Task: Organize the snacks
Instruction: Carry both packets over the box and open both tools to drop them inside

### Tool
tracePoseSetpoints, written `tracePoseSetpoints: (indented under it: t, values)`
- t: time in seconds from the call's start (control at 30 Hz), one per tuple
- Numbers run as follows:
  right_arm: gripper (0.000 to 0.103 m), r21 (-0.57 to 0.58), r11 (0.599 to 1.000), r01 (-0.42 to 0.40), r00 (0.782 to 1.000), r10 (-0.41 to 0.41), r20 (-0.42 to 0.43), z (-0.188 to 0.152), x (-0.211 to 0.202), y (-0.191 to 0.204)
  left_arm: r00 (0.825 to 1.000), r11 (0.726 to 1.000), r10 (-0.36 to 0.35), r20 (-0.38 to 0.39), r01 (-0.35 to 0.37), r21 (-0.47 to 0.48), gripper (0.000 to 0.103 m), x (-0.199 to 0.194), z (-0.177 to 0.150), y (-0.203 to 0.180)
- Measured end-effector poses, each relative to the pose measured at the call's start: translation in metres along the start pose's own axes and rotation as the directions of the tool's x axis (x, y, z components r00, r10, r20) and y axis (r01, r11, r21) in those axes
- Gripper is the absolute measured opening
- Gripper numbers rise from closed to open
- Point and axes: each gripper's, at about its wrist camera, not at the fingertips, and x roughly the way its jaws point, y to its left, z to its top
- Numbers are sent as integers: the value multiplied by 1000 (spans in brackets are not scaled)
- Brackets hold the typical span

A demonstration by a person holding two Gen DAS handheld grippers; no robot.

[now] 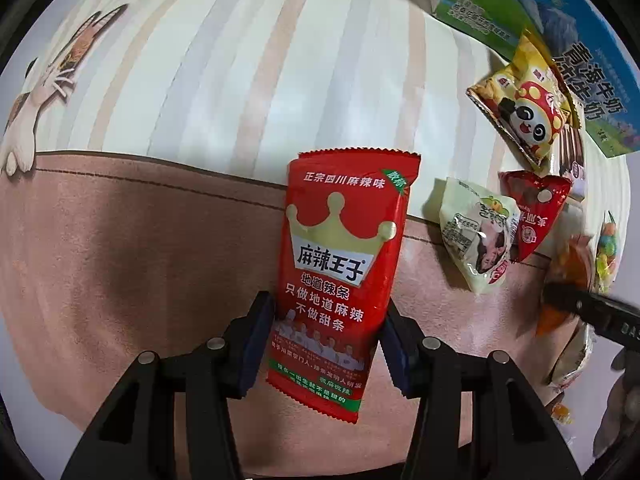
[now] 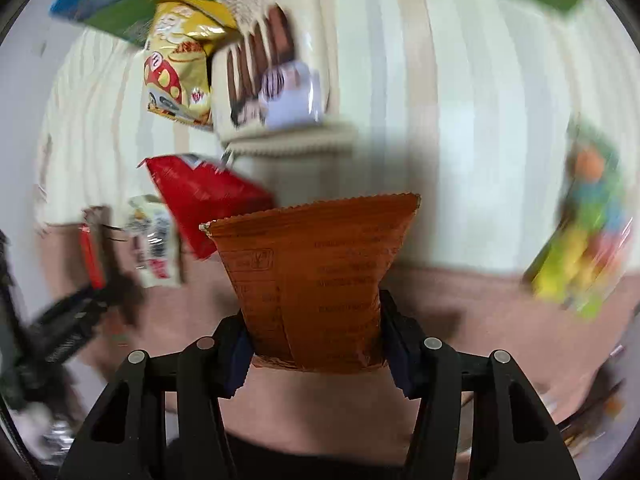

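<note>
Striped cream tablecloth [image 1: 248, 60] with a brown band [image 1: 120, 248] along its near side, cat print [image 1: 44, 92] at the far left of the left wrist view. Landmark: the milk carton [image 1: 560, 20], blue and green, lying at the far right edge of the cloth.

Left gripper [image 1: 326, 344] is clamped on a red spicy-strip packet [image 1: 344, 264], both pads pressing its lower sides; packet hangs upright over the brown band, well down-left of the carton.

Just below the carton: yellow panda snack bag [image 1: 520, 100], touching it. Further below that: pale green pouch [image 1: 476, 236] and small red pouch [image 1: 536, 208], side by side, overlapping at their edges.

Right gripper [image 2: 316, 344] is closed on an orange packet [image 2: 316, 276], back side facing the camera, printed text not legible. Right wrist view is motion-blurred. There the carton sits top left; a chocolate-striped wrapper [image 2: 272, 76] lies just right of the yellow bag. Multicoloured packet [image 2: 580, 232] far right, well apart from the carton; details smeared.
</note>
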Motion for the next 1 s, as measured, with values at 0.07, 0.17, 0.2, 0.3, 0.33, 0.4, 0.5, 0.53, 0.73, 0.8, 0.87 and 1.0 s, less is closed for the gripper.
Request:
tracePoseSetpoints:
  t: [0.07, 0.17, 0.2, 0.3, 0.33, 0.4, 0.5, 0.53, 0.73, 0.8, 0.87, 1.0]
  values:
    - [68, 37, 998, -47, 999, 47, -16, -7, 2, -8, 1000, 1000, -15, -13, 15, -18, 51, 1, 3, 8]
    - [71, 52, 997, -48, 999, 49, -6, -13, 8, -10, 999, 998, -31, -12, 30, -52, 53, 3, -1, 21]
    - [71, 52, 998, -37, 999, 37, 0, -16, 9, -9, 1000, 998, -31, -6, 30, -60, 53, 1, -2, 25]
    - [63, 49, 999, 12, 999, -13, 35, -6, 16, 4, 1000, 997, -18, 23, 19, -71, 49, -8, -7, 27]
    - [58, 43, 999, 27, 999, -29, 45, -8, 15, 5, 999, 998, 0, 35, 3, -69, 47, -10, -8, 26]
    - [54, 52, 999, 12, 998, -15, 64, -10, 19, 2, 999, 998, 13, 47, -10, -65, 46, -20, -14, 26]
    - [52, 72, 997, -28, 997, 22, 73, -8, 14, 12, 998, 998, 25, 56, -22, -61, 45, -32, -26, 20]
    - [52, 74, 996, -40, 996, 34, 84, -10, 9, 11, 998, 998, 27, 59, -24, -59, 45, -36, -28, 18]
    - [51, 60, 992, -114, 985, 104, 138, -25, -33, 10, 995, 1000, 16, 98, -14, -23, 44, -53, -38, -10]
    - [51, 50, 989, -143, 978, 133, 160, -19, -44, 12, 993, 1000, 3, 122, -2, -7, 44, -65, -37, -21]
    - [51, 38, 985, -166, 971, 157, 182, -17, -59, 12, 988, 1000, -26, 153, 25, 9, 44, -87, -34, -32]
    - [51, 13, 976, -219, 947, 209, 242, -9, -105, 7, 968, 995, -98, 231, 89, 48, 44, -138, -19, -59]
